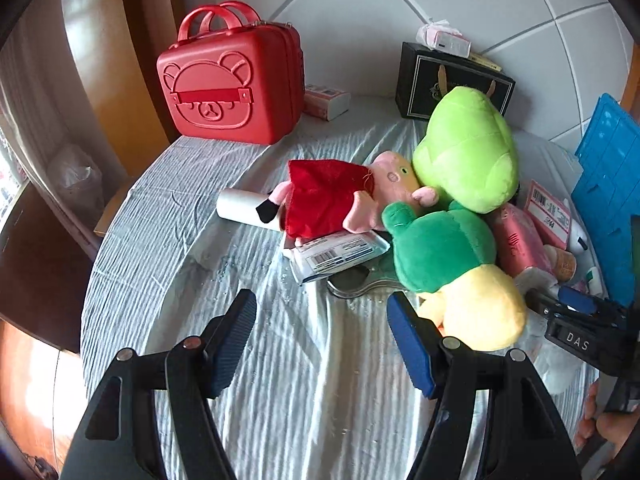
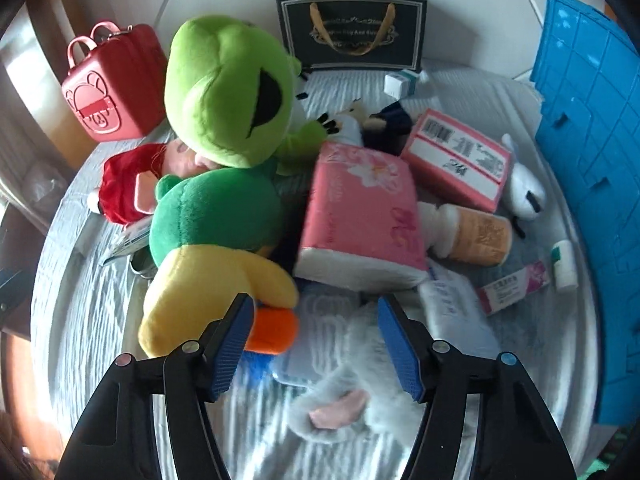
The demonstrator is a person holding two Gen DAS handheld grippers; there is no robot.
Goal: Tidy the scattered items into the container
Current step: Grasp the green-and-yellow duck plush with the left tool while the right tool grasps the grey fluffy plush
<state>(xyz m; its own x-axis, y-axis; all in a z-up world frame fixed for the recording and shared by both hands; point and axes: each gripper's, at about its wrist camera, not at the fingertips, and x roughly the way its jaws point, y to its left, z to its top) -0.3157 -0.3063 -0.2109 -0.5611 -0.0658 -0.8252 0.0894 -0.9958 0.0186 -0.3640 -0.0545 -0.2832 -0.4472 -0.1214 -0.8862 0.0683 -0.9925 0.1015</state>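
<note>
The right gripper hangs with its jaws part-way apart over a pale grey plush toy that lies blurred on the striped bedcover; the toy's fur sits between the pads, but the blur hides whether they press on it, so I cannot tell if it is gripped. The left gripper is released, half open above bare cover, holding nothing. The other clutter, among it a green frog plush, a pig doll in a red dress and a pink tissue pack, lies heaped mid-bed, with the blue crate at the right edge, probably the container. To do the pick well, centre the pads on the toy's body, not its loose ear or limb, and avoid pinching the bedcover beneath.
</note>
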